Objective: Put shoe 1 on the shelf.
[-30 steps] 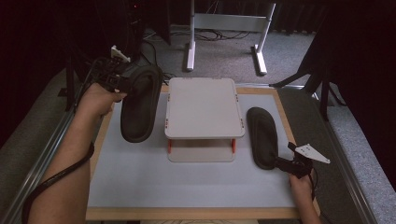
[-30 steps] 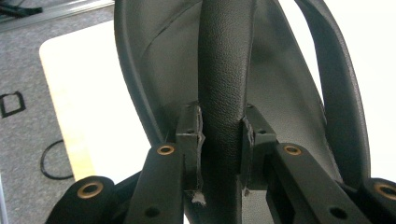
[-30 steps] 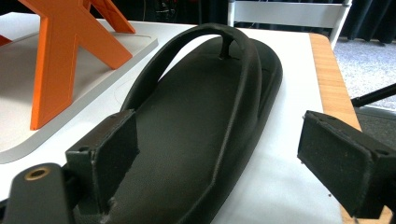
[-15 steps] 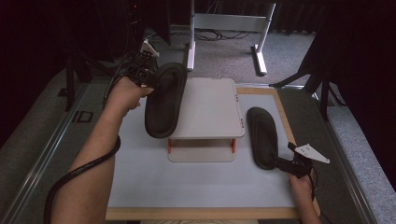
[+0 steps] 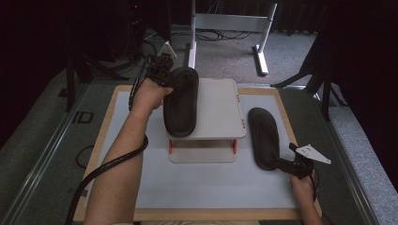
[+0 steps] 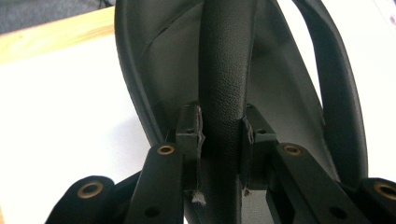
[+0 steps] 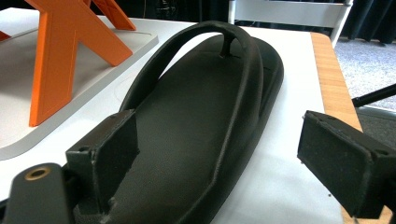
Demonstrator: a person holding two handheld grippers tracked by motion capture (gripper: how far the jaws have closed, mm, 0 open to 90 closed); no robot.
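Two black flip-flops (image 5: 180, 101) (image 5: 264, 137), one white rack (image 5: 220, 112), two claws (image 5: 165, 77) (image 5: 284, 163).

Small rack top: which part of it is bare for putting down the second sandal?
The rack top is bare on its right half, between the sandal clamped in the left gripper and the right rim. Its left half is crowded.

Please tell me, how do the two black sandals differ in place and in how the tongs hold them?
The left sandal is on the white stand; the right sandal lies flat on the table mat. The left tongs are shut on the left sandal's strap; the right tongs are open at the right sandal's heel, not gripping. Both are black flip-flops of like shape.
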